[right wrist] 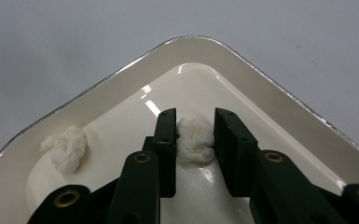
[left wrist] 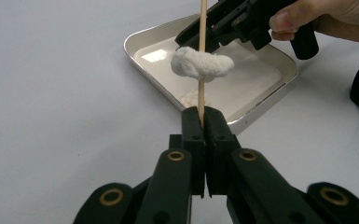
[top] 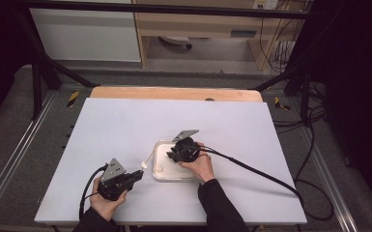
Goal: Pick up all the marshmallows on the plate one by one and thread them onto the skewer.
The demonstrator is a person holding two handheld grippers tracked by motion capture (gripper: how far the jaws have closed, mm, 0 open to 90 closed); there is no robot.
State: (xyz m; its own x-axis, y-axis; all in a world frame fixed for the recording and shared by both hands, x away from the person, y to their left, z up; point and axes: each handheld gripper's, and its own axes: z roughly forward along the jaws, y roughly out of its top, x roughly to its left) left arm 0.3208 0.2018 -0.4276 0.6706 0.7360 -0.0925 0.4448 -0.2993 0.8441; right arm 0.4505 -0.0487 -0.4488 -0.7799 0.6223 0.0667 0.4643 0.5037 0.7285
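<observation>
My left gripper [left wrist: 204,114] is shut on the lower end of a thin wooden stick [left wrist: 202,28], which has a white cotton wad [left wrist: 200,64] skewered on it. From above, that gripper [top: 137,175] sits left of the tray with the stick [top: 148,158] slanting up toward it. My right gripper [right wrist: 195,116] points down into the shallow white tray [right wrist: 121,70], where a small cotton ball [right wrist: 195,140] fills the gap between its jaws and touches both pads. A second loose cotton ball [right wrist: 67,147] lies in the tray's left corner.
The tray [top: 160,145] sits near the middle of a white board [top: 125,121] that covers the table. A black cable [top: 256,171] trails from the right gripper off to the right. Bare wooden tabletop [top: 174,93] runs along the far edge.
</observation>
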